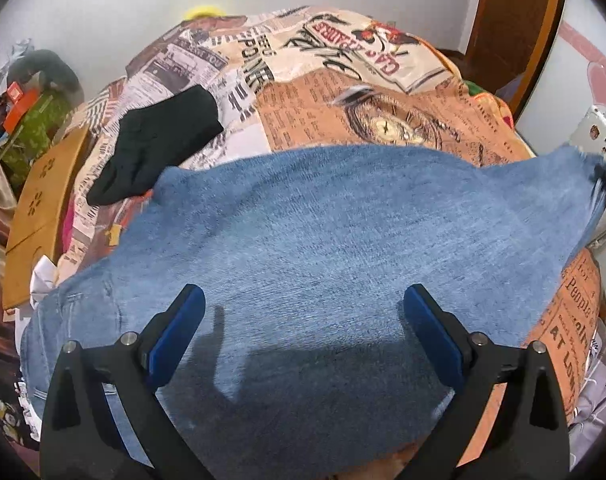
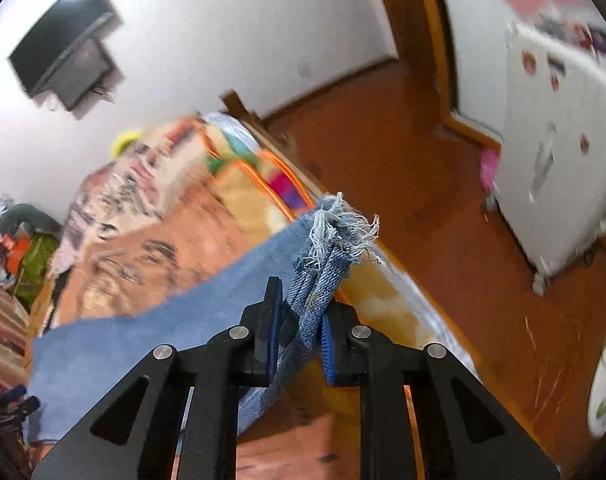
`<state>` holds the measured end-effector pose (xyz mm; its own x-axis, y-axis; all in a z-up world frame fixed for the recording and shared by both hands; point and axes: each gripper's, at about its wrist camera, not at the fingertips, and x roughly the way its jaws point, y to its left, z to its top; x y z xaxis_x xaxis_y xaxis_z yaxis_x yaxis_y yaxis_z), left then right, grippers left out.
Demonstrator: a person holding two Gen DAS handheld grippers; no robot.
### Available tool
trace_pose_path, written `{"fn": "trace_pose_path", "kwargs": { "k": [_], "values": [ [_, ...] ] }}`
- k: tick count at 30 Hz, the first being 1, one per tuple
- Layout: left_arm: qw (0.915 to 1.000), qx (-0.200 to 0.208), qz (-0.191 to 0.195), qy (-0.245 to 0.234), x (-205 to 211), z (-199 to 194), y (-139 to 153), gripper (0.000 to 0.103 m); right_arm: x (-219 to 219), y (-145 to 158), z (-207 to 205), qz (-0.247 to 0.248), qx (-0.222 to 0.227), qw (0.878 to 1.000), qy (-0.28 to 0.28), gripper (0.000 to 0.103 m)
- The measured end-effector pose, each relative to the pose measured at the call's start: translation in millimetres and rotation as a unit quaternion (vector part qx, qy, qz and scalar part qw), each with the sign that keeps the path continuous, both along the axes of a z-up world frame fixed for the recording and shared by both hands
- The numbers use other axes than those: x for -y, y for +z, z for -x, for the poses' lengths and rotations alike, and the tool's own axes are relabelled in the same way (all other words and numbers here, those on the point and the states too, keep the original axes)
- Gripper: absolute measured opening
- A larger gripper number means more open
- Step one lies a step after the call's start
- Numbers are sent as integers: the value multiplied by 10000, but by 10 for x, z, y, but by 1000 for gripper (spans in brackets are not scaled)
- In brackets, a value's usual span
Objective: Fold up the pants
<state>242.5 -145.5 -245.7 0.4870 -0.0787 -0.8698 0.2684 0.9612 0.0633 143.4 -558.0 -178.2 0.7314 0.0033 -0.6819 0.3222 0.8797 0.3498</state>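
Blue denim pants (image 1: 323,248) lie spread over a bed with a newspaper-print cover (image 1: 343,92). My left gripper (image 1: 303,320) is open and empty, hovering just above the denim, fingers apart. My right gripper (image 2: 303,320) is shut on the bunched, frayed hem of the pants (image 2: 327,264) and holds it lifted above the bed's right edge, with the cloth stretching down to the left. In the left wrist view the lifted hem and the right gripper (image 1: 603,176) appear blurred at the far right.
A black garment (image 1: 159,144) lies on the bed beyond the pants. A wooden board (image 1: 39,216) and clutter stand at the left. White wall behind; orange wood floor (image 2: 423,200), a white cabinet (image 2: 563,160) and a door frame to the right.
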Motion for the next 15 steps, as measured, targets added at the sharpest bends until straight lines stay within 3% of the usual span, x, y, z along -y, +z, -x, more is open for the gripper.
{"fn": "trace_pose_path", "kwargs": {
  "k": [7, 15],
  "values": [
    [9995, 240, 187, 97, -203, 77, 226, 101, -517, 848, -11, 301, 1059, 9922, 586, 12],
    [9974, 564, 320, 327, -532, 209, 450, 101, -1269, 1310, -169, 112, 1677, 9727, 1600, 12]
  ]
}}
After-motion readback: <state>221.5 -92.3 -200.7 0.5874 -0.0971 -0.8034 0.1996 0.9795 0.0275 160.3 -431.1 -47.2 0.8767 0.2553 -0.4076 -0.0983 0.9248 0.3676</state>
